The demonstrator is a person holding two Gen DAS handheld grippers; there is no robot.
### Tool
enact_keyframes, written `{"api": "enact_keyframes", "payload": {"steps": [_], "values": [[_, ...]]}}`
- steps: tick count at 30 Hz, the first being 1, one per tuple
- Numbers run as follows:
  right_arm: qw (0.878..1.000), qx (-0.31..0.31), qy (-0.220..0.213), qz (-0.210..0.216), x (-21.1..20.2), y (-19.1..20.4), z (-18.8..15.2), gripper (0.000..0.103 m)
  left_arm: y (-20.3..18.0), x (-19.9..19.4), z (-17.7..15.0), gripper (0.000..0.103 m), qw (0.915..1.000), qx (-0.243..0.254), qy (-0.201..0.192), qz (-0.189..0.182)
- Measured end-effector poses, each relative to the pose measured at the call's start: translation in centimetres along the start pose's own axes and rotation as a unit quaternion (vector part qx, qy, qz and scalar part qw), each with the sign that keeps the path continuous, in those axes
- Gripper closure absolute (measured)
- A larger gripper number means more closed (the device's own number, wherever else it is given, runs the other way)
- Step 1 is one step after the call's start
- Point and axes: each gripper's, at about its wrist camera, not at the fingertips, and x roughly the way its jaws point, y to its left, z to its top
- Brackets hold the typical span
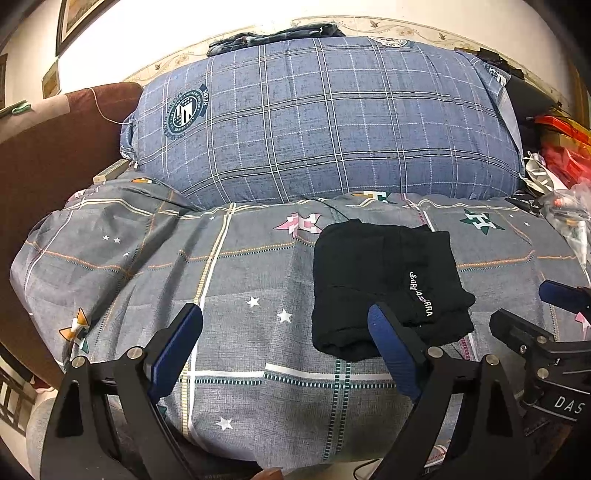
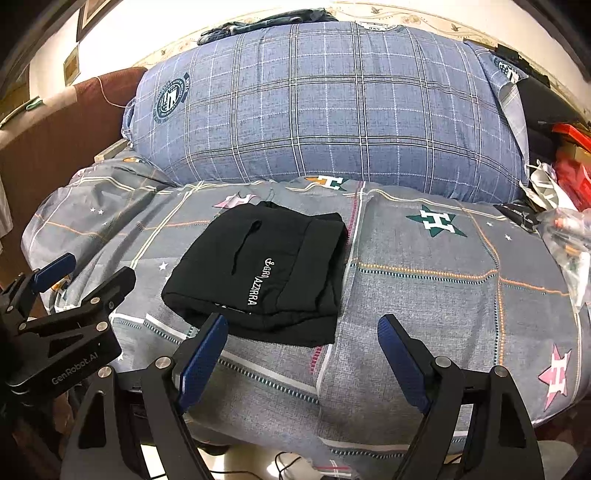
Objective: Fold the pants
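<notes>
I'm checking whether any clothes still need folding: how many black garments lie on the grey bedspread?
1. The folded black pants lie on the grey bedspread, just ahead of both open tools, in front of the blue plaid pillow. Dark clothing sits atop that pillow; more may be hidden behind it.

A grey star-patterned quilt [image 1: 236, 266] covers the bed. Behind it rests a big blue plaid cushion [image 1: 317, 118], with red packaging [image 1: 565, 147] cluttered alongside.

A bed [image 1: 258, 369] under a grey patterned cover lies ahead, with a blue checked pillow [image 1: 325, 122] beyond. A brown sofa [image 1: 48, 162] stands left below framed pictures [image 1: 79, 18] on a pale, brightly lit wall [image 1: 155, 29].
</notes>
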Motion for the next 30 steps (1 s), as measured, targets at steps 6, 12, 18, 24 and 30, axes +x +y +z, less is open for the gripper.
{"api": "enact_keyframes", "payload": {"steps": [6, 12, 18, 24, 30], "values": [[1.0, -0.001, 0.003, -0.001, 0.11, 0.01, 0.03, 0.018, -0.32, -0.12, 0.03, 0.01, 1.0, 0.009, -0.001, 0.004], [1.0, 0.0, 0.003, -0.001, 0.12, 0.02, 0.06, 0.018, 0.08, -0.02, 0.13, 0.01, 1.0, 0.0, -0.002, 0.005], [1.0, 0.0, 0.004, -0.001, 0.2, -0.03, 0.07, 0.018, 0.04, 0.02, 0.15, 0.01, 1.0, 0.002, -0.003, 0.002], [1.0, 0.0, 0.003, -0.003, 0.22, -0.07, -0.04, 0.018, -0.2, -0.17, 0.13, 0.01, 0.9999, 0.007, -0.007, 0.001], [1.0, -0.001, 0.003, -0.001, 0.22, -0.11, 0.02, 0.018, -0.42, -0.28, 0.11, 0.01, 0.9999, 0.013, -0.01, 0.001]]}}
